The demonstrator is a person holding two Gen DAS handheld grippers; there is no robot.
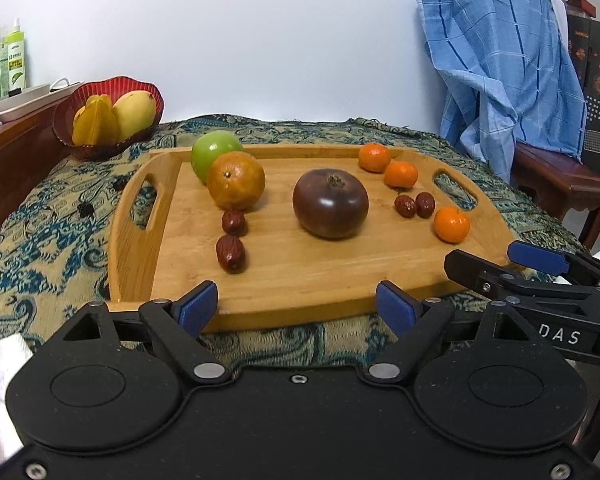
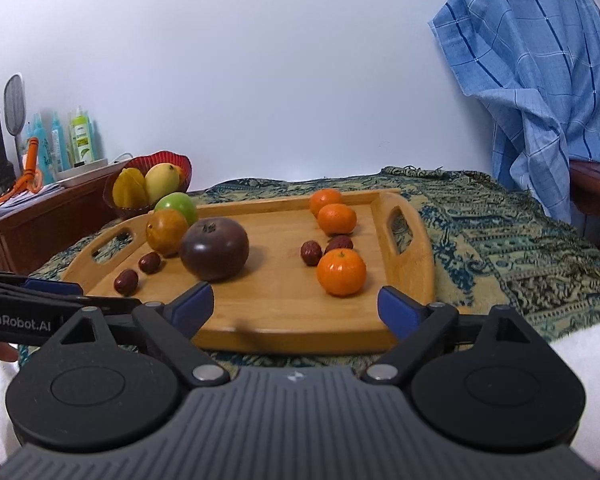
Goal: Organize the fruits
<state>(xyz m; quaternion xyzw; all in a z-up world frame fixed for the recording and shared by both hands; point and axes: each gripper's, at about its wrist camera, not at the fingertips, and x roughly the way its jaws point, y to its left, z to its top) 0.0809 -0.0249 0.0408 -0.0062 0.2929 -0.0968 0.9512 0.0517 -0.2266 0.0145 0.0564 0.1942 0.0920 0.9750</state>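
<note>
A wooden tray (image 1: 320,280) (image 2: 284,312) lies on a patterned cloth. On it sit a green apple (image 1: 214,152) (image 2: 178,206), a large orange (image 1: 236,180) (image 2: 166,230), a dark purple round fruit (image 1: 330,204) (image 2: 214,248), three small tangerines (image 1: 452,224) (image 2: 341,272) and several red dates (image 1: 231,253) (image 2: 126,282). My left gripper (image 1: 298,306) is open and empty at the tray's near edge. My right gripper (image 2: 296,306) is open and empty, just before the near tangerine; it also shows in the left wrist view (image 1: 496,264).
A red bowl (image 1: 108,148) (image 2: 118,208) with a mango and a starfruit stands at the back left beside a wooden cabinet (image 1: 8,160) with bottles. A blue cloth (image 1: 500,60) (image 2: 540,80) hangs over a chair at the right.
</note>
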